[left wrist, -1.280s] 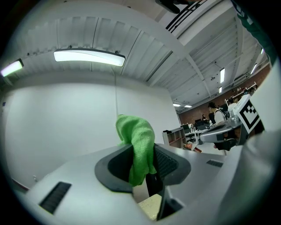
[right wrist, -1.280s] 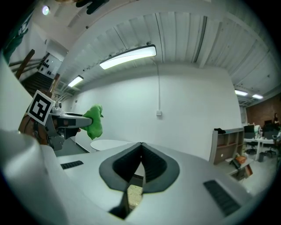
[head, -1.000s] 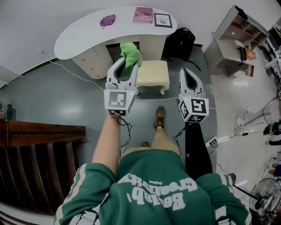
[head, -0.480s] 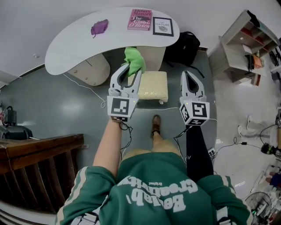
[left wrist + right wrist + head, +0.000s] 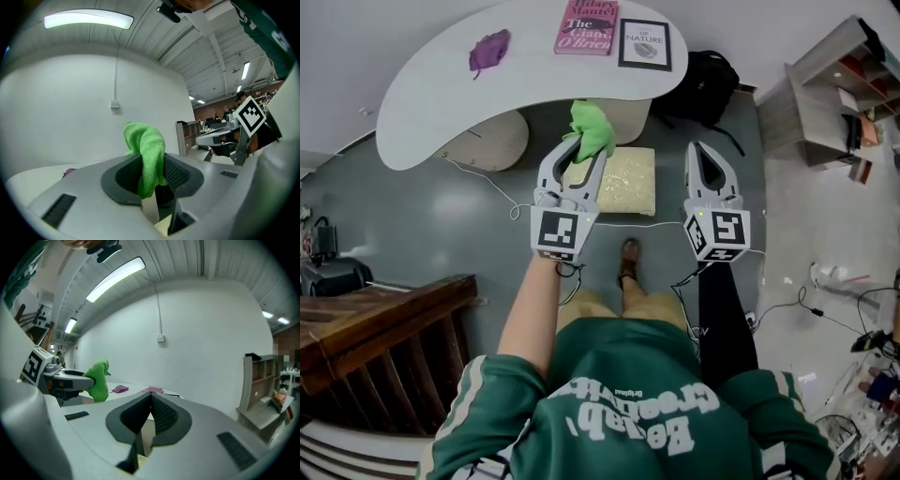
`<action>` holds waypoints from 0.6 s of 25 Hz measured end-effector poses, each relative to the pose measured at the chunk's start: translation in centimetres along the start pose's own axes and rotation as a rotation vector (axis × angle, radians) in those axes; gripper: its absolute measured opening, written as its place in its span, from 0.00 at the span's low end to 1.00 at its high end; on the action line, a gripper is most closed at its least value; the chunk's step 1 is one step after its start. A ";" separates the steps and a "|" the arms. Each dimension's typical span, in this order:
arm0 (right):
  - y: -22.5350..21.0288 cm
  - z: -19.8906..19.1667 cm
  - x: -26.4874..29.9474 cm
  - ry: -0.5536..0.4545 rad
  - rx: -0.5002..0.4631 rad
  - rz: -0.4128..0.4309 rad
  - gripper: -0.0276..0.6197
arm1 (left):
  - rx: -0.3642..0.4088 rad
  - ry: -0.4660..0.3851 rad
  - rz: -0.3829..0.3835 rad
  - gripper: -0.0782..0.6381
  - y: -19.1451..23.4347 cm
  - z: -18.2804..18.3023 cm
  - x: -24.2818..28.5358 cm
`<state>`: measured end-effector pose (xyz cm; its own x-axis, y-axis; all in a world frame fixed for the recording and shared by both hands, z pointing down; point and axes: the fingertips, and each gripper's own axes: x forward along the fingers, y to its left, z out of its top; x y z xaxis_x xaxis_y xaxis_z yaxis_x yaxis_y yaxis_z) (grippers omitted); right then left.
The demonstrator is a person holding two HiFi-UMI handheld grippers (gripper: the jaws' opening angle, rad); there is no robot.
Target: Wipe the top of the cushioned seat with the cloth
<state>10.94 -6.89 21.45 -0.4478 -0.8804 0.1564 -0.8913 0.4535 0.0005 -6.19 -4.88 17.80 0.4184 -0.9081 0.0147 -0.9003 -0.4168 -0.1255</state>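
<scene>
We count one left gripper (image 5: 583, 153), one right gripper (image 5: 699, 150), one cloth (image 5: 592, 127), one cushioned seat (image 5: 625, 184), two books (image 5: 584, 26) (image 5: 644, 44), one purple scrap (image 5: 488, 52), one backpack (image 5: 706, 84).

The cloth (image 5: 146, 149) is a soft, napped green fabric, matt and fuzzy. The left gripper (image 5: 153, 164) and right gripper (image 5: 150, 401) are smooth, matt grey plastic, with ribbed black pads (image 5: 163, 414). The cushioned seat (image 5: 625, 183) has a cream, pebbly woven cover. The table (image 5: 431, 103) is smooth and white, and the grey floor (image 5: 441, 220) has a dull sheen.
</scene>
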 end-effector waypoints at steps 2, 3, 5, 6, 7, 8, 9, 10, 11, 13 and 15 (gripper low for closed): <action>-0.7 -1.0 0.7 0.014 0.018 -0.002 0.05 | -0.011 0.036 -0.006 0.31 -0.1 -1.3 0.9; -1.0 -1.5 1.1 0.020 0.026 -0.005 0.05 | -0.018 0.052 -0.010 0.31 0.0 -2.1 1.4; -1.4 -2.6 2.0 0.033 0.034 -0.009 0.05 | -0.032 0.071 -0.020 0.31 0.1 -3.4 2.3; -1.6 -3.2 2.4 0.040 0.036 -0.010 0.05 | -0.038 0.077 -0.027 0.31 0.1 -4.1 2.8; -1.8 -3.8 2.9 0.049 0.037 -0.011 0.05 | -0.042 0.083 -0.038 0.31 0.1 -4.8 3.3; -1.9 -4.5 3.4 0.058 0.038 -0.013 0.05 | -0.045 0.091 -0.051 0.31 0.0 -5.6 3.9; -2.1 -5.2 3.9 0.067 0.040 -0.017 0.05 | -0.049 0.099 -0.066 0.31 -0.2 -6.4 4.5; -2.3 -5.8 4.4 0.075 0.042 -0.020 0.05 | -0.053 0.108 -0.083 0.31 -0.4 -7.3 5.1; -2.4 -6.5 4.9 0.083 0.046 -0.025 0.05 | -0.059 0.117 -0.100 0.31 -0.6 -8.2 5.7; -2.7 -8.0 5.7 0.102 0.048 -0.035 0.05 | -0.078 0.146 -0.135 0.31 -1.2 -10.7 6.8; -2.8 -9.3 6.1 0.120 0.045 -0.041 0.05 | -0.101 0.190 -0.167 0.31 -2.0 -13.6 7.6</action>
<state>11.37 -12.27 31.64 -0.4018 -0.8737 0.2743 -0.9121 0.4084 -0.0350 -2.88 -11.54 31.68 0.5409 -0.8134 0.2141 -0.8319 -0.5549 -0.0066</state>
